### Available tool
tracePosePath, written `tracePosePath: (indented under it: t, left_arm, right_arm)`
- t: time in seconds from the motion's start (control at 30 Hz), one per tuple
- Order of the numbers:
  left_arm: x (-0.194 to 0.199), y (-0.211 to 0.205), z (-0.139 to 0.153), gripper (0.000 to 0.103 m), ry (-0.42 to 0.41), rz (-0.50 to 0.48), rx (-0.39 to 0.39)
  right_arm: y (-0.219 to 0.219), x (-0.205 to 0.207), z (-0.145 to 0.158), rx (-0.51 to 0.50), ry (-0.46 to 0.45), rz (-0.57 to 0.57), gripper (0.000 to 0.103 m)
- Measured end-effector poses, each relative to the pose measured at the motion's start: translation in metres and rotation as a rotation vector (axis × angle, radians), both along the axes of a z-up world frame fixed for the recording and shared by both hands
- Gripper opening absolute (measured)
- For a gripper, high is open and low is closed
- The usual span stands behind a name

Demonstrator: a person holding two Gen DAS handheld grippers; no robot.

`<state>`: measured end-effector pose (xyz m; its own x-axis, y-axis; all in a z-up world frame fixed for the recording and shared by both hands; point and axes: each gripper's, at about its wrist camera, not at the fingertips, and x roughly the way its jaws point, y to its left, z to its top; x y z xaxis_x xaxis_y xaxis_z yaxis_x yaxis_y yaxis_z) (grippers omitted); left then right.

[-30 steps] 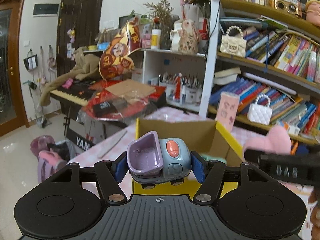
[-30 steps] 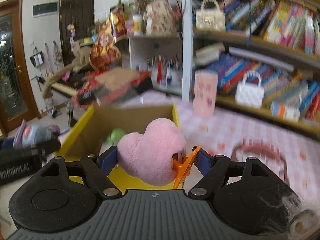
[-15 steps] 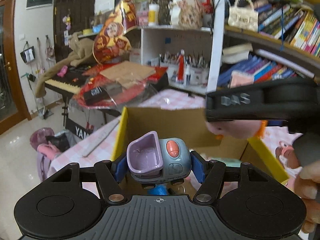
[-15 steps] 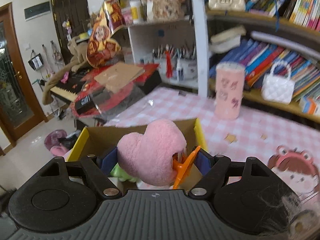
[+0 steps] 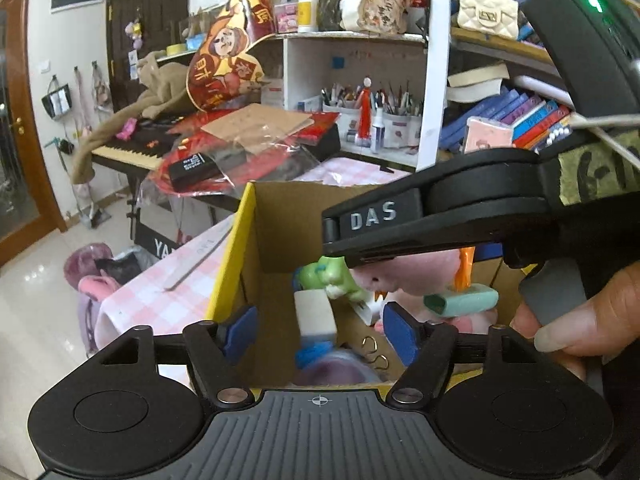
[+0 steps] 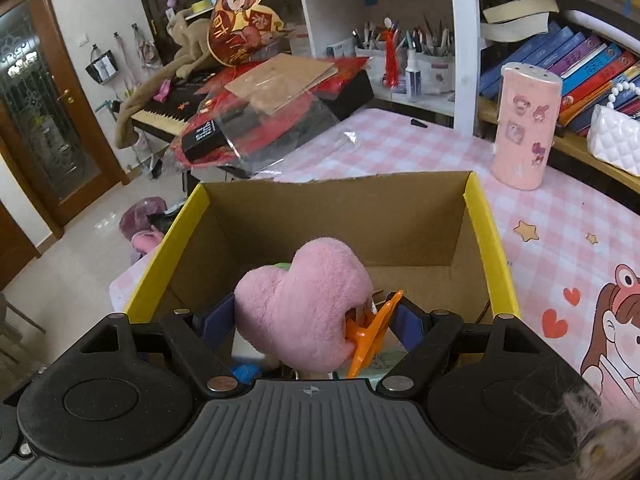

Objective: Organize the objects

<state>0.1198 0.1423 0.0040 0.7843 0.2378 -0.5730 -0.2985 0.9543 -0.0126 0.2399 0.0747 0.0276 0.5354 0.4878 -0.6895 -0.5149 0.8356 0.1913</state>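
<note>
Fuzzy pink plush heart [image 6: 300, 312]; matt brown cardboard box [image 6: 340, 216]; glossy orange plastic clip [image 6: 370, 332].

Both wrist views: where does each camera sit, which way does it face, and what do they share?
Left wrist: on the left gripper, looking forward and down into the yellow-rimmed cardboard box; its open blue pads, the right gripper and the right hand show.
Right wrist: on the right gripper, above the box, facing the bookshelf; its fingers clamp the pink plush heart clip.
Shared: box, heart clip, keyboard.
</note>
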Motion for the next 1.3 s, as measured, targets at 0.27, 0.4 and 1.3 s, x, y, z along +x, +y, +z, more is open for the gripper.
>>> tracePosePath:
  t: [0.27, 0.4, 1.3]
  left_arm:
    - [-0.011, 0.002, 0.007, 0.073, -0.018, 0.018, 0.004]
    - [-0.023, -0.001, 0.015, 0.073, -0.043, 0.009, -0.004]
    - [-0.087, -0.102, 0.023, 0.088, -0.075, -0.273, -0.076]
  right_arm:
    - [-0.009, -0.014, 0.014, 0.041, -0.021, 0.016, 0.080]
    - [-0.025, -0.030, 0.027, 0.065, -0.069, 0.001, 0.080]
    - [-0.240, -0.199, 0.026, -0.025, -0.355, -0.589, 0.083]
